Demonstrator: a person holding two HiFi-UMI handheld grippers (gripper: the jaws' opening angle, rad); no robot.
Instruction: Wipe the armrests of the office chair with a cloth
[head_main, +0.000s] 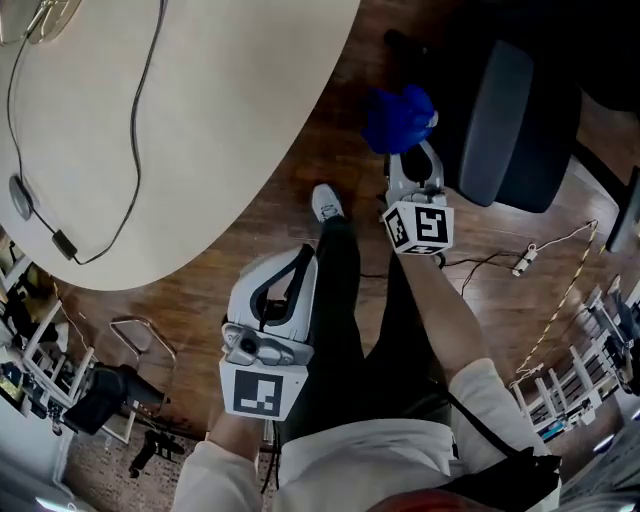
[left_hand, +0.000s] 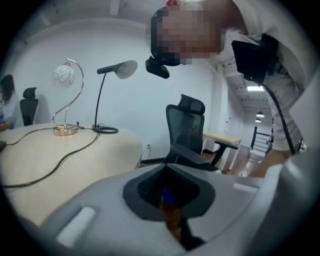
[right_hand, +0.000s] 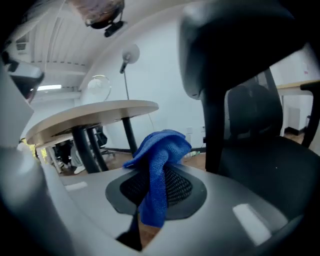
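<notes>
My right gripper (head_main: 412, 152) is shut on a blue cloth (head_main: 398, 118), which bunches up over its tips beside the dark office chair (head_main: 510, 120). In the right gripper view the blue cloth (right_hand: 157, 170) hangs from the right gripper (right_hand: 152, 192). A black chair armrest (right_hand: 240, 45) on its post looms close at the upper right, apart from the cloth. My left gripper (head_main: 303, 258) hangs lower left over the person's leg, shut and empty. The left gripper (left_hand: 169, 192) points toward a black mesh office chair (left_hand: 185, 130).
A large beige round table (head_main: 200, 110) with a black cable (head_main: 135, 150) fills the upper left. Two desk lamps (left_hand: 107, 100) stand on it. A white plug and cord (head_main: 525, 262) lie on the wooden floor. Shelving (head_main: 590, 350) stands at the right edge.
</notes>
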